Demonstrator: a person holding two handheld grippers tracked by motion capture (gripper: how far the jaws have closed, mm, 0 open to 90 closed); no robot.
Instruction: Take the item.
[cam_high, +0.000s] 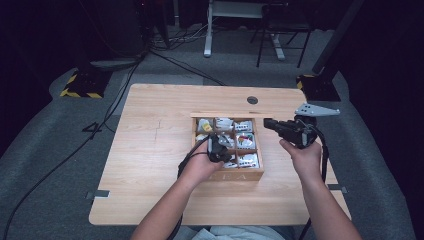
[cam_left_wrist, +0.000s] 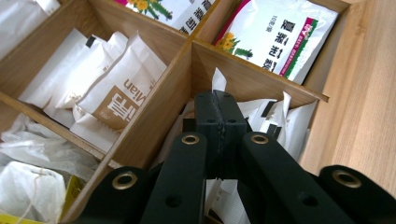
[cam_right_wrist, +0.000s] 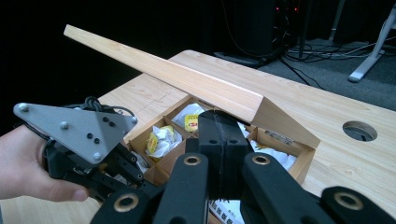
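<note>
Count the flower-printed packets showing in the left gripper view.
2. One flower-printed packet sits at the top edge, cut off by the frame. The other lies right of it, across a divider of the wooden box. More may be stacked beneath.

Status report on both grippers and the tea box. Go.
Left gripper shut on a white sachet down in the tea box. Right gripper shut, beside the box's right edge. Lid stands open; nothing blocking.

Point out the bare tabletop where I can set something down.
The light wooden table is bare left of the open wooden tea box, and along the near edge beside the forearms. The box compartments are crowded with sachets, with the left gripper inside and the right gripper beside it.
</note>
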